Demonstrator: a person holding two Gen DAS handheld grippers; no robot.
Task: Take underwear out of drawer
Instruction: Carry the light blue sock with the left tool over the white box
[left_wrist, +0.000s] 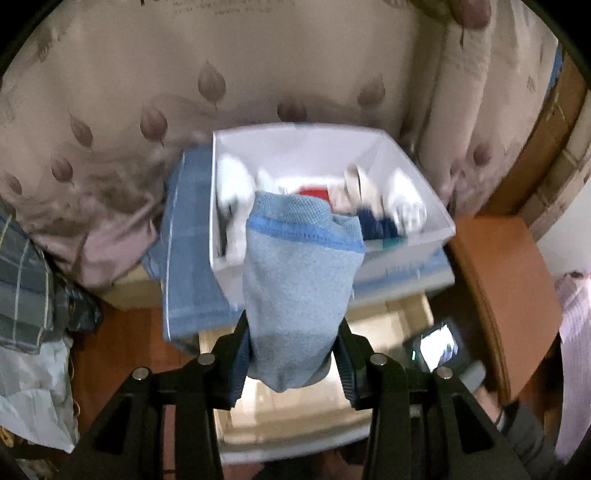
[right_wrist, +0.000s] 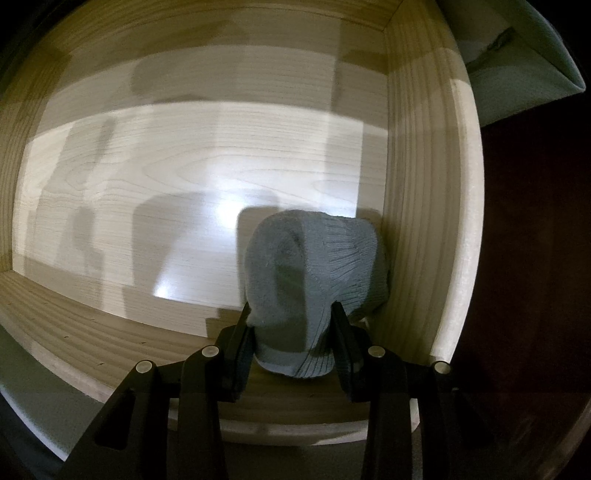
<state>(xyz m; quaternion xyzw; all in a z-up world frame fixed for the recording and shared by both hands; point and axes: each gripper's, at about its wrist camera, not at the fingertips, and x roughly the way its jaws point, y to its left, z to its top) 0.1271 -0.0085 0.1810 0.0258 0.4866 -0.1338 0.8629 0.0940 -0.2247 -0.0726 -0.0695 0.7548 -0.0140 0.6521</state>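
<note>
Here the left gripper (left_wrist: 293, 354) is clamped on a rolled, light blue knit garment (left_wrist: 299, 280) with a brighter blue band across its upper part. The bundle sticks out forward from between the two black fingers (left_wrist: 236, 354) and fills the middle of the left wrist view. It is lifted clear of the pale wooden drawer (left_wrist: 388, 325), which shows below and behind it at 6 o'clock.

Beyond the bundle, at 12 o'clock, stands a white open box (left_wrist: 417, 173) holding a jumble of white, red and dark blue fabric items, blurred so that I cannot tell what each one is. A folded blue checked cloth (left_wrist: 192, 236) lies against the box's left wall, at 9 o'clock from it. Behind everything hangs a beige cloth with leaf prints (left_wrist: 147, 92). An orange-brown wooden panel (left_wrist: 502, 280) sits at 3 o'clock.

In the right wrist view, the right gripper (right_wrist: 293, 343) is closed on a grey-blue ribbed knit bundle (right_wrist: 317, 266), its pads pressed against the bundle's near end. This bundle is inside the drawer, resting on the drawer floor (right_wrist: 184, 177) in the corner at 4 o'clock, right against the drawer's right side wall (right_wrist: 417, 184) and close to the front wall (right_wrist: 288, 402). Light glares off the wood floor, and shadows of the gripper fall across it toward 9 o'clock.
</note>
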